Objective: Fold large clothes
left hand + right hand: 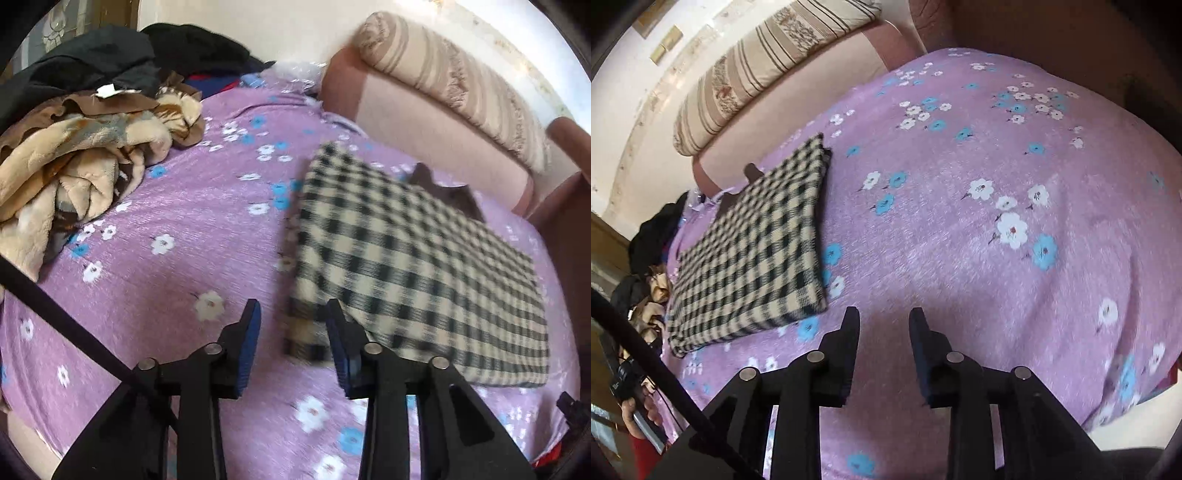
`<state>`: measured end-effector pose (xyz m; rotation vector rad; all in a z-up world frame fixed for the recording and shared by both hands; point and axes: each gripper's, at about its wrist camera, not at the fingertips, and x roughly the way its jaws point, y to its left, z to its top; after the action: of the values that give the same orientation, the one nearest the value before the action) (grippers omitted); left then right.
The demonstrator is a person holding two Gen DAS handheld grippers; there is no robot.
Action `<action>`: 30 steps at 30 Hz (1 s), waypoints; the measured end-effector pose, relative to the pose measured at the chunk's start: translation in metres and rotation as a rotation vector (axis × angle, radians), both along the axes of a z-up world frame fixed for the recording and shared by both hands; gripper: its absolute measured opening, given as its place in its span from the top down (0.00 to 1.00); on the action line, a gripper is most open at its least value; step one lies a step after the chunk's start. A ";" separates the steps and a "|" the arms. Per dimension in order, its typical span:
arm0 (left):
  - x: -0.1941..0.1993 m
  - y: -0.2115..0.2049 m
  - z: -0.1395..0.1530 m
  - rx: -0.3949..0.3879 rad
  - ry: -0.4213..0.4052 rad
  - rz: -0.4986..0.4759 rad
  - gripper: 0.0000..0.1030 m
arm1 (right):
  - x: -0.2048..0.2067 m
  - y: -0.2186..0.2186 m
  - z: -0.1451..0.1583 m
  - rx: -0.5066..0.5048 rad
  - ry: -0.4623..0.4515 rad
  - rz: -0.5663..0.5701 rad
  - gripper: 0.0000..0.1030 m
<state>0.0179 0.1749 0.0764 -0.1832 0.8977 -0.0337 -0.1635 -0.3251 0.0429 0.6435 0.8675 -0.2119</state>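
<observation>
A folded black-and-cream checked garment (413,266) lies flat on the purple flowered bedspread (192,229). A dark brown part of it sticks out at its far edge. My left gripper (293,314) is open and empty, just off the garment's near left corner. In the right wrist view the garment (753,254) lies to the left. My right gripper (882,317) is open and empty over the bare bedspread (960,258), to the right of the garment's near corner.
A heap of beige and brown blanket (81,162) with dark clothes (122,62) behind it fills the far left of the bed. A striped bolster (454,81) lies on the pink headboard (424,129). A hand (635,413) shows at lower left.
</observation>
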 end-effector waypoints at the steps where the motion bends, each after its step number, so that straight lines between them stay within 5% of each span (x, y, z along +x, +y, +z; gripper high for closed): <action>1: -0.007 -0.006 0.002 -0.007 -0.012 -0.012 0.59 | -0.001 0.003 0.001 -0.005 -0.005 0.007 0.66; 4: -0.020 -0.031 0.005 -0.021 -0.027 -0.060 0.52 | 0.002 0.017 0.001 -0.034 -0.001 0.026 0.65; 15: -0.026 -0.148 -0.018 0.017 0.022 -0.266 0.50 | 0.007 0.034 -0.012 -0.078 0.033 0.045 0.64; 20: -0.026 -0.170 -0.039 0.108 0.027 -0.315 0.49 | 0.011 0.033 -0.019 -0.060 0.031 0.041 0.63; 30: -0.024 -0.175 -0.055 0.152 0.011 -0.322 0.40 | 0.021 0.042 -0.022 -0.057 0.014 0.053 0.54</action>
<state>-0.0056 0.0001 0.0210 0.1043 0.9300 -0.2624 -0.1421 -0.2829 0.0206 0.5661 0.8878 -0.1933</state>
